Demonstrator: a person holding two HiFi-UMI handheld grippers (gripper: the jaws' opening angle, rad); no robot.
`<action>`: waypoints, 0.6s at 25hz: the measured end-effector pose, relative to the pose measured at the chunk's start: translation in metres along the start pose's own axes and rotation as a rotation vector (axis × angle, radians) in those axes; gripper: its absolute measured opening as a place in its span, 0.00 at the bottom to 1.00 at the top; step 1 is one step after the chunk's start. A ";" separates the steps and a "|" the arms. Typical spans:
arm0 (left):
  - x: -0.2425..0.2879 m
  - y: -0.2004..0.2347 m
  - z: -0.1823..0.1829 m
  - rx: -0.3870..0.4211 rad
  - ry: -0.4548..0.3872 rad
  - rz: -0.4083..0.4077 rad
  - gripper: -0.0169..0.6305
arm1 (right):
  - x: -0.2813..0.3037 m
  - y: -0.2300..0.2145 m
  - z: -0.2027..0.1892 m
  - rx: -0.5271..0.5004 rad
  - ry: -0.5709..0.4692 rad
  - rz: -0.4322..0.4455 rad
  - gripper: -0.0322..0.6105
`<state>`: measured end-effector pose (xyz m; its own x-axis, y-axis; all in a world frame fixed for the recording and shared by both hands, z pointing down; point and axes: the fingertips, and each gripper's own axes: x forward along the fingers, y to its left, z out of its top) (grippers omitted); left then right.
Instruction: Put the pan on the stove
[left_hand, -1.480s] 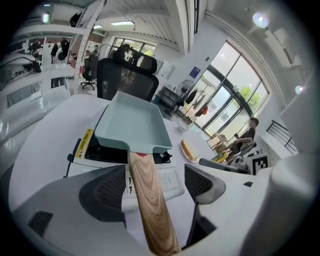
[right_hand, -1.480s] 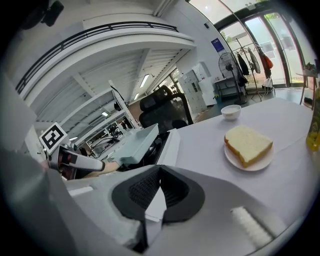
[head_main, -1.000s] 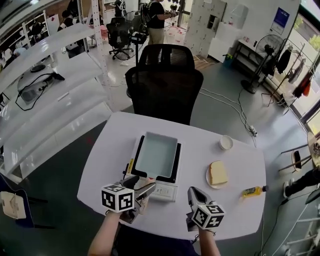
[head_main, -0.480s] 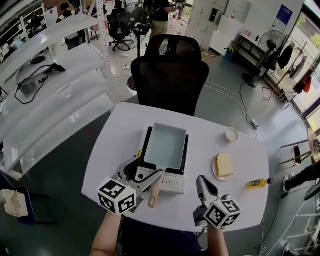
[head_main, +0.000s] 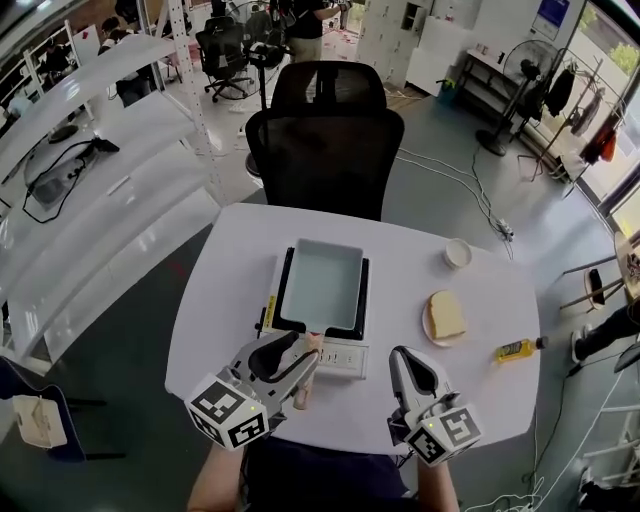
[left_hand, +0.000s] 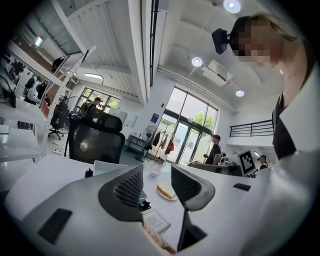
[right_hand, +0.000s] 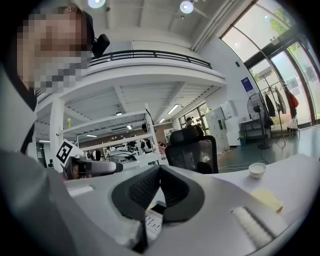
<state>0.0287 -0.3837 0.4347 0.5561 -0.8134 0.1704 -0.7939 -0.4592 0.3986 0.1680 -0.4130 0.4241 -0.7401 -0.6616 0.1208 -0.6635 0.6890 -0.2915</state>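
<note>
A pale rectangular pan (head_main: 322, 285) rests on the black-topped stove (head_main: 335, 357) in the middle of the white table (head_main: 215, 310). Its wooden handle (head_main: 303, 388) sticks out toward me, past the stove's front. My left gripper (head_main: 296, 352) hovers over that handle. Its jaws have just been closing, and in the left gripper view (left_hand: 157, 187) they stand apart with nothing between them, the handle (left_hand: 156, 241) lying below. My right gripper (head_main: 408, 356) is to the right of the stove's front, and in its own view (right_hand: 160, 187) it is shut and empty.
A plate with a slice of bread (head_main: 446, 315) lies right of the stove, with a small white cup (head_main: 457, 253) beyond it and a yellow bottle (head_main: 516, 350) near the right edge. A black office chair (head_main: 325, 140) stands at the table's far side.
Both grippers have lifted up off the table. The left gripper's jaws spread wide half a second ago and are narrower now. The pan has stayed on the stove.
</note>
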 end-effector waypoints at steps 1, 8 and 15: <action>0.000 0.000 -0.002 0.006 0.006 0.005 0.28 | -0.001 0.000 -0.001 -0.003 0.000 0.006 0.05; 0.001 0.002 -0.013 0.060 0.059 0.045 0.06 | -0.006 -0.009 -0.008 -0.033 0.026 -0.026 0.05; 0.006 0.005 -0.024 0.089 0.105 0.081 0.04 | -0.005 -0.019 -0.025 -0.048 0.107 -0.070 0.05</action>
<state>0.0342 -0.3820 0.4595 0.5085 -0.8092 0.2941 -0.8532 -0.4275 0.2987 0.1814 -0.4149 0.4528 -0.6978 -0.6746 0.2407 -0.7163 0.6575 -0.2336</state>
